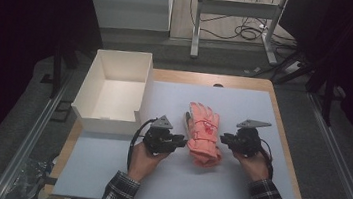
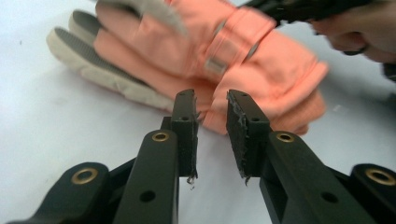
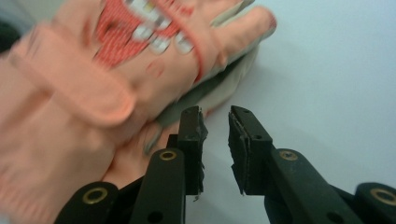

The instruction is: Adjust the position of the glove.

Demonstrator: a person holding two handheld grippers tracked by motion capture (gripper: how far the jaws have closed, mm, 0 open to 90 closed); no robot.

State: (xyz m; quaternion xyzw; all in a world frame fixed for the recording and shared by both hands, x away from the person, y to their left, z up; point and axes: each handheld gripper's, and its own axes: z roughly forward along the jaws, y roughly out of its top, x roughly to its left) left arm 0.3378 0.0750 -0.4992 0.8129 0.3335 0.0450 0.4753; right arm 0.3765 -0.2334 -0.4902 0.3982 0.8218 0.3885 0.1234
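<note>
Pink gloves [image 1: 204, 135], centre frame on the desk [image 1: 234, 196]: soft, light, likely to sag. Grip at the cuff. Left tongs [image 1: 180, 141] and right tongs [image 1: 224, 139] narrowly parted, holding nothing.

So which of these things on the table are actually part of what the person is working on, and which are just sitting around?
In use:
- pair of salmon-pink padded fabric gloves, stacked on the table
- left gripper, black, jaws slightly apart beside the gloves
- right gripper, black, jaws slightly apart on the other side

Lying about:
- white open-topped rectangular box, nothing visible inside
- pale grey table mat
- metal frame legs with cables behind the table
</note>
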